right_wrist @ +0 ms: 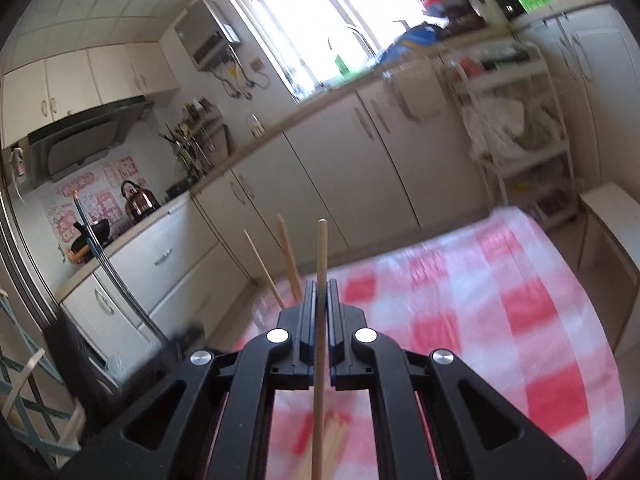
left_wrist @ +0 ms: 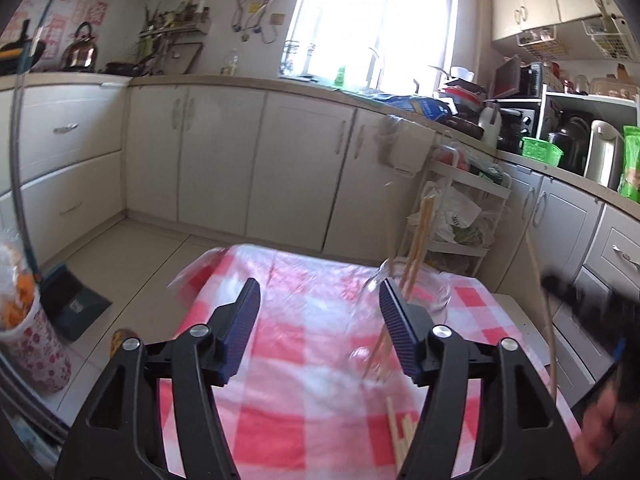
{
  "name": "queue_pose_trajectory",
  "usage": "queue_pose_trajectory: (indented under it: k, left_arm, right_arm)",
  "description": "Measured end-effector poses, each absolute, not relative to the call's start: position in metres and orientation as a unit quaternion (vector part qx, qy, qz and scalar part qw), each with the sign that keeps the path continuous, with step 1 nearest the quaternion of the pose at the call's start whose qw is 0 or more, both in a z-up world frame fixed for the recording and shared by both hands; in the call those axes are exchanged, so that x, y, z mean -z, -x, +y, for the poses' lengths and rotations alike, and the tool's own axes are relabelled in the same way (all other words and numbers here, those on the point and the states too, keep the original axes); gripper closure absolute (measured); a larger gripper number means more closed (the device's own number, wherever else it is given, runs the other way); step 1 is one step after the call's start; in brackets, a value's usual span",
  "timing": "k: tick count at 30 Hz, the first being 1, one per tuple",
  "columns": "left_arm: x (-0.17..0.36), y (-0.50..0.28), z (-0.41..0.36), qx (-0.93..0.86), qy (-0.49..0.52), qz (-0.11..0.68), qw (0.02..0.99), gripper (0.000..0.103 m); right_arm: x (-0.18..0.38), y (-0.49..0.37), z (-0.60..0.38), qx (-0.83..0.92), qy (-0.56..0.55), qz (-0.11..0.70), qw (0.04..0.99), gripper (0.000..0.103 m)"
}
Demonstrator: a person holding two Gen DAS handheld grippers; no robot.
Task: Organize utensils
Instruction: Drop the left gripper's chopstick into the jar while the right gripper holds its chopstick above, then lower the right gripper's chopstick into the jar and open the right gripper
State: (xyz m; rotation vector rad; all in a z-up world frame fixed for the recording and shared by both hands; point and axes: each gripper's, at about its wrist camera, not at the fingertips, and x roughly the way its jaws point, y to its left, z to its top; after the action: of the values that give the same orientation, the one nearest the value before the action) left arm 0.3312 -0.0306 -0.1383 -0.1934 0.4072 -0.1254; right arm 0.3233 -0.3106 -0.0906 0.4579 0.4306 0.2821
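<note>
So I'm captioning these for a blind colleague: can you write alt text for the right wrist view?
The right gripper is shut on a single upright wooden chopstick above a table with a red-and-white checked tablecloth. Two more chopsticks rise just beyond it, and kitchen cabinets line the background.

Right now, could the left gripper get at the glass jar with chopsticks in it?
Probably yes: the left gripper is open and empty, and the glass jar stands just ahead beside its right finger, nothing between them.

Kettle (left_wrist: pixel 81 51) on counter, dustpan (left_wrist: pixel 74 306) on floor.
</note>
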Motion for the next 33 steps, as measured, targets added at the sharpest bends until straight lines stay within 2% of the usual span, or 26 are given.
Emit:
queue_pose_trajectory:
  k: [7, 12, 21, 33]
  left_arm:
    - [0.166, -0.308, 0.007, 0.045, 0.161, 0.234, 0.958, 0.039]
    - [0.174, -0.304, 0.011, 0.056, 0.180, 0.240, 0.952, 0.039]
    - [0.169, -0.302, 0.005, 0.080, 0.191, 0.233, 0.950, 0.039]
    - [0.167, -0.304, 0.010, 0.069, 0.204, 0.245, 0.945, 0.039]
  right_arm:
    - [0.050, -0.380, -0.282, -0.123, -0.234, 0.132, 0.955, 0.097]
    - [0.050, -0.420, -0.276, -0.090, -0.251, 0.107, 0.958, 0.097]
    - [0.080, -0.450, -0.267, -0.060, -0.243, 0.119, 0.961, 0.097]
    - [0.098, -0.408, -0.242, -0.100, -0.168, 0.155, 0.968, 0.097]
